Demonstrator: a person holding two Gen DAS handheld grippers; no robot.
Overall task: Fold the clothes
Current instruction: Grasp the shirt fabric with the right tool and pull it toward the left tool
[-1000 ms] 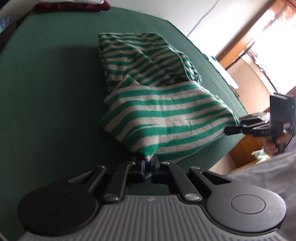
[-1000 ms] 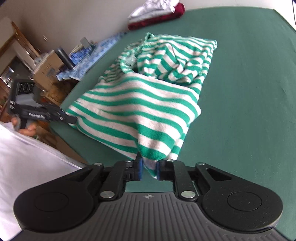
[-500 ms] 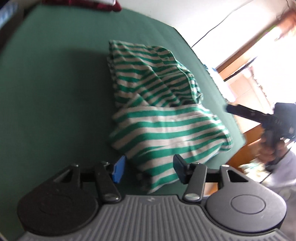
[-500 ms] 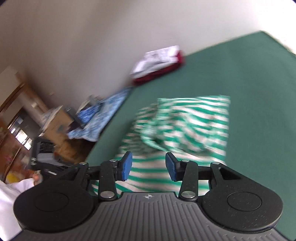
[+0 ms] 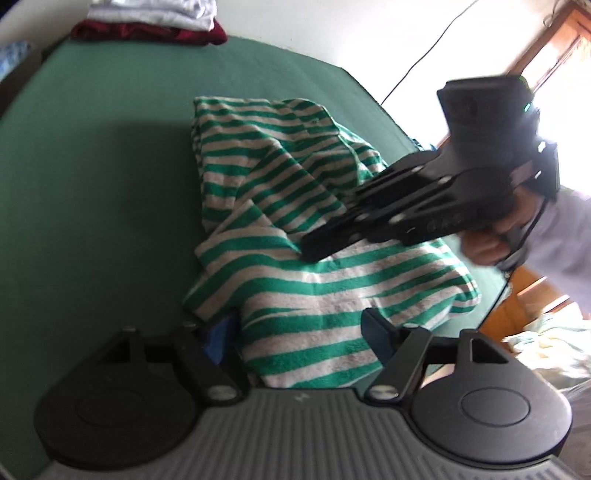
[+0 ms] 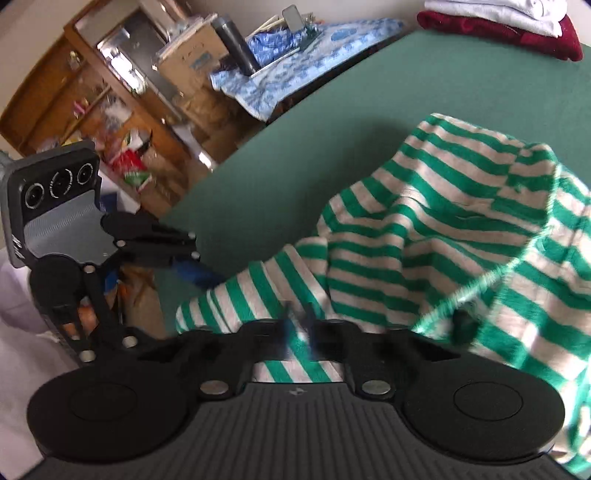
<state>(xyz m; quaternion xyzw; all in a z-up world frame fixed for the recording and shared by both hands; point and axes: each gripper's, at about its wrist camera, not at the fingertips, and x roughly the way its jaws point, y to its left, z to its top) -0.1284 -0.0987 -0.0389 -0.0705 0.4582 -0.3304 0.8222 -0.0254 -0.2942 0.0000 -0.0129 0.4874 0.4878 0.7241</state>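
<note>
The green-and-white striped garment (image 5: 295,236) is lying bunched and half folded on the green table (image 5: 92,184). The right gripper (image 6: 297,334) is pinching a fold of striped cloth near the middle, probably to carry it across for the next fold. The left gripper (image 5: 295,332) is opening over the near hem, its blue-padded fingers (image 5: 218,338) straddling the cloth without pressing it, apparently letting go.

A lived-in home room: a bench (image 5: 110,155) under green cloth carries a stack of folded laundry (image 6: 517,22), beside crammed wooden shelves (image 6: 92,92), cardboard boxes (image 6: 192,62) and a blue patterned cloth (image 6: 295,66) against plain walls.
</note>
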